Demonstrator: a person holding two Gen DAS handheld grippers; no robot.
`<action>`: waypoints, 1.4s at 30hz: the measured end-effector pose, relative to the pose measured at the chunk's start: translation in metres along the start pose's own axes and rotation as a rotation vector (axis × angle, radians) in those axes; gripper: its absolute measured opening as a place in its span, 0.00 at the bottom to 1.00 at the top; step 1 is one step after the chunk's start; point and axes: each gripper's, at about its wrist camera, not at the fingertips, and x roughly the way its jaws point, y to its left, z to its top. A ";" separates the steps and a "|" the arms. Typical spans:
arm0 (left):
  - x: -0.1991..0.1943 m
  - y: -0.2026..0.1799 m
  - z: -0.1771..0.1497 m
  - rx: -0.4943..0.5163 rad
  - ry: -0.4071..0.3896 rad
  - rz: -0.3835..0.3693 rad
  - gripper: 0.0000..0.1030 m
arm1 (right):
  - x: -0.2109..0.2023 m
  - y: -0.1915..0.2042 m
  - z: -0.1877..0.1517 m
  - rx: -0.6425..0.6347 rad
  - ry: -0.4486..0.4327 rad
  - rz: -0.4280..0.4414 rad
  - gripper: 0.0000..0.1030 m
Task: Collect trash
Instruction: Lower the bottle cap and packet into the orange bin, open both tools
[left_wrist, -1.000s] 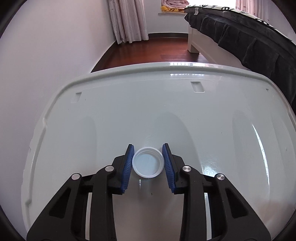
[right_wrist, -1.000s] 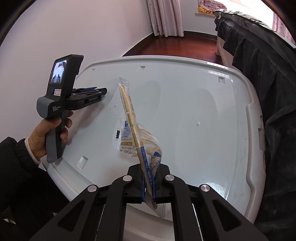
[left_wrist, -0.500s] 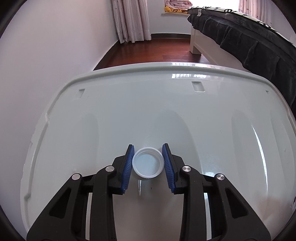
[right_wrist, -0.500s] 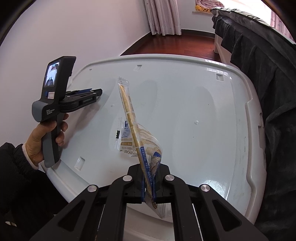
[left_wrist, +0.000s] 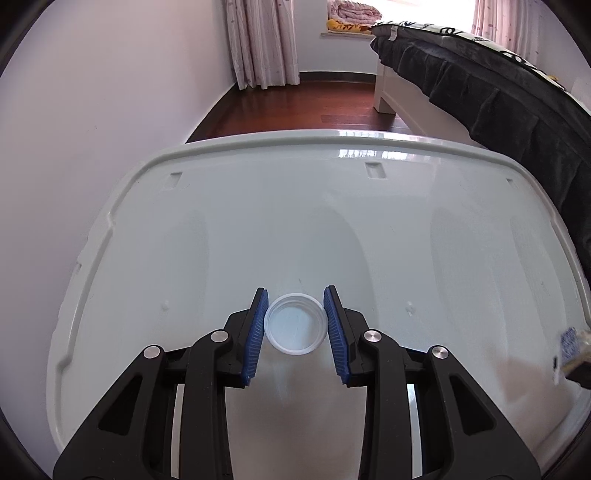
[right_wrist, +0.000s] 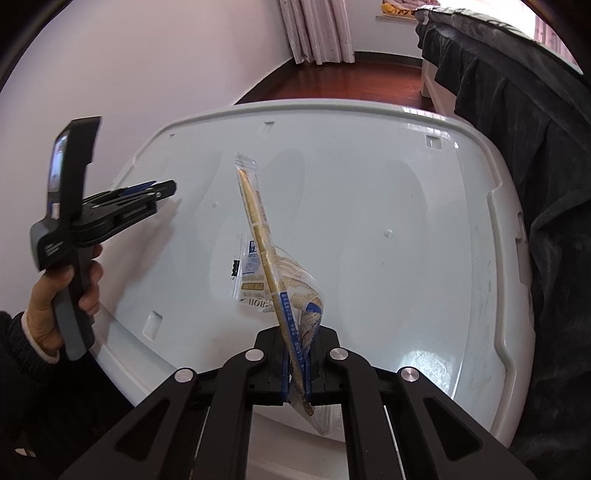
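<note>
My left gripper (left_wrist: 295, 325) is shut on a white plastic bottle cap (left_wrist: 295, 323), held by its rim between the blue pads (left_wrist: 255, 332) above the white plastic lid (left_wrist: 295, 206). My right gripper (right_wrist: 296, 363) is shut on a clear snack wrapper (right_wrist: 266, 251) with gold and blue print, which stands up from the jaws and leans to the left. The left gripper (right_wrist: 162, 187) shows side-on at the left of the right wrist view, held by a hand. The wrapper's edge (left_wrist: 569, 347) shows at the right of the left wrist view.
The white lid (right_wrist: 406, 206) is a large storage-bin top with a raised rim. A bed with a dark cover (right_wrist: 535, 147) stands close on the right. A white wall (left_wrist: 92, 129) runs along the left. Dark wooden floor (left_wrist: 314, 107) and curtains (left_wrist: 262, 40) lie beyond.
The left gripper has drawn back and lifted slightly with the cap, so more of the room shows. The right gripper has shifted a little, wrapper still held.
</note>
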 end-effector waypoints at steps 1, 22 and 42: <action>-0.003 -0.001 -0.002 -0.003 0.000 -0.005 0.30 | 0.001 0.000 0.000 0.002 0.001 -0.007 0.05; -0.113 0.010 -0.073 -0.060 0.031 -0.106 0.30 | -0.058 0.026 -0.051 0.118 -0.079 -0.061 0.05; -0.170 -0.007 -0.219 0.043 0.182 -0.184 0.30 | -0.096 0.095 -0.186 0.108 0.021 -0.126 0.05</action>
